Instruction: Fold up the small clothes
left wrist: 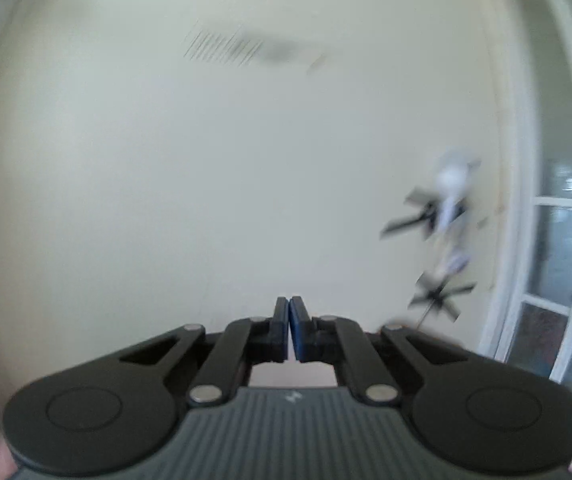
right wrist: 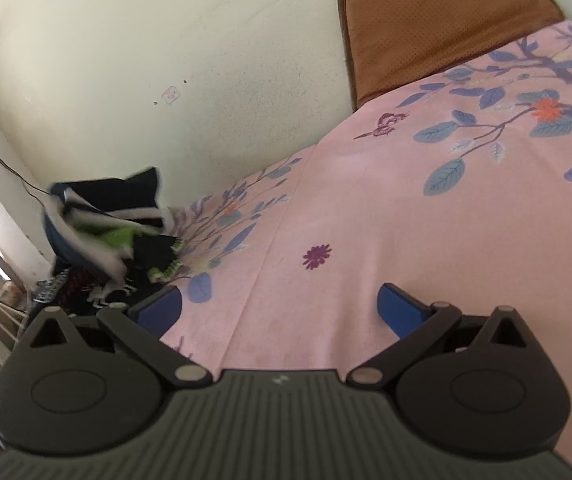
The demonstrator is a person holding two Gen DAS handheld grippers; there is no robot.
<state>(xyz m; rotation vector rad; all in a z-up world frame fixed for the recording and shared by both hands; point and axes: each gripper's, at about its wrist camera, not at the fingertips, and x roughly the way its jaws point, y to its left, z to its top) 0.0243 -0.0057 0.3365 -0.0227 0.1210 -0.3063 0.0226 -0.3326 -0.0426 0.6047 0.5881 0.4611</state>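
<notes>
Left gripper (left wrist: 289,322) is up facing a blurred cream wall (left wrist: 246,160), jaws pressed together with nothing visible between them; right gripper (right wrist: 280,308) hangs wide apart and empty over the pink floral sheet (right wrist: 365,220). All the small clothes (right wrist: 114,224) sit heaped at the sheet's far left edge, none laid out yet, so this looks like the fetching step. Next up: one garment pulled from the pile and spread flat on the sheet

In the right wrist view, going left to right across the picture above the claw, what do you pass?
Pile of dark and green clothes at the bed's left edge → purple flower print on the pink floral bedsheet → brown perforated mat leaning at the wall, upper right.
</notes>
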